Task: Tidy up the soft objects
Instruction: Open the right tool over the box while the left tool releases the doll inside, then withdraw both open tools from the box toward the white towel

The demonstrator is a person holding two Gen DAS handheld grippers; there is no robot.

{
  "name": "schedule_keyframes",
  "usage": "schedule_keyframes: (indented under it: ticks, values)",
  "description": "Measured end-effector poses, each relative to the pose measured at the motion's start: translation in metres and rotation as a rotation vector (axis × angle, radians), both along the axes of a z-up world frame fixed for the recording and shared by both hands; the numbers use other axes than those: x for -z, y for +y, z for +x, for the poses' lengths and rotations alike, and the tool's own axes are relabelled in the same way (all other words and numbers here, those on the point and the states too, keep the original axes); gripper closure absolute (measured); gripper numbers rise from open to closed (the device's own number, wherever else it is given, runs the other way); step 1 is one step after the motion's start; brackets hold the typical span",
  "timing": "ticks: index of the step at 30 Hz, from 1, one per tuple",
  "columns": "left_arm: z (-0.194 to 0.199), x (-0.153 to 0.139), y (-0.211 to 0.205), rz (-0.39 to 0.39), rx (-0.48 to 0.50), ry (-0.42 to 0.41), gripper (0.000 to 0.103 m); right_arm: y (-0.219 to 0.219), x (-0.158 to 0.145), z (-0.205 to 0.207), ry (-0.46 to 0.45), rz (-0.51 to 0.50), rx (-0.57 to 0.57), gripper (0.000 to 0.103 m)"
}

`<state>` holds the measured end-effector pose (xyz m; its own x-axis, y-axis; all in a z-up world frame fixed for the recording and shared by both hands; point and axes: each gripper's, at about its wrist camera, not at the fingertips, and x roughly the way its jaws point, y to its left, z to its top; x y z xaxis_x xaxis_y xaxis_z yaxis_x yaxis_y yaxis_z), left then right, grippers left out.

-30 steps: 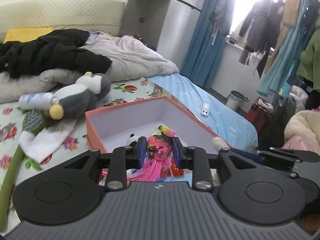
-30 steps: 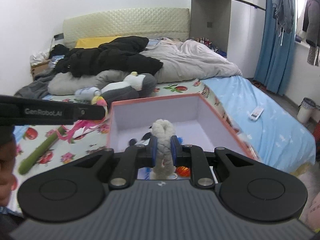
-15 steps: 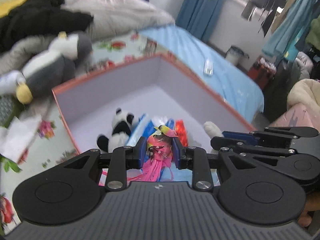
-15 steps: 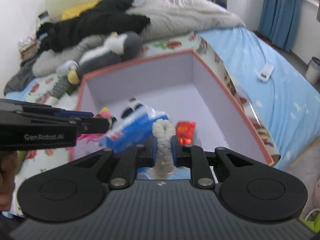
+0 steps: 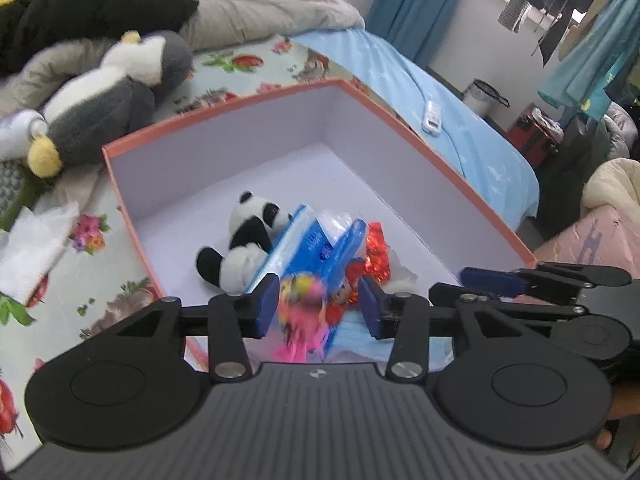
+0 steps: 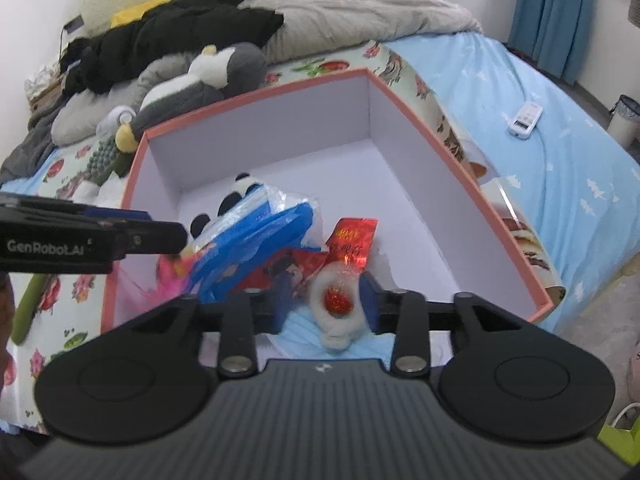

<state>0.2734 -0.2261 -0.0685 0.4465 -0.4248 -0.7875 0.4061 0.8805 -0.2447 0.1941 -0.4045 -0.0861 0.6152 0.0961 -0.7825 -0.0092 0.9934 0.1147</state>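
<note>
An orange-rimmed box (image 5: 420, 136) with white inside stands on the bed; it also shows in the right wrist view (image 6: 440, 152). In it lie a panda plush (image 5: 244, 240), blue plastic packs (image 5: 316, 248) and red foil wrappers (image 6: 352, 240). My left gripper (image 5: 318, 304) is open over the box's near end, the pink feathered toy (image 5: 300, 320) blurred between its jaws, loose. My right gripper (image 6: 324, 300) is open too, with the white rope ring (image 6: 338, 312) lying below it in the box.
A grey-and-white penguin plush (image 5: 108, 96) lies on the bed behind the box, beside a white bottle (image 5: 16, 136) and a white cloth (image 5: 36, 244). Black clothing (image 6: 168, 36) and a grey duvet (image 6: 360, 12) fill the bed's far end. A remote (image 6: 526, 118) rests on the blue sheet.
Both grippers moved forward and tilted down over the box, then opened. The pink toy and the white rope ring have dropped from the jaws into the box.
</note>
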Motion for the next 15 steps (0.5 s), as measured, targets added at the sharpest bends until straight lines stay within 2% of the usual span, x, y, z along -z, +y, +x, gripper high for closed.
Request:
schedule_keyframes:
  ticks: [5,15]
  values:
    - [-0.025,-0.008,0.007,0.028,0.010,-0.074,0.053,0.006,-0.008,-0.018,-0.060,-0.007,-0.007,0.062]
    - [-0.082,-0.032,0.047,-0.066,-0.045,-0.168,0.053,0.036,-0.026,-0.070,-0.184,0.014,-0.016,0.062]
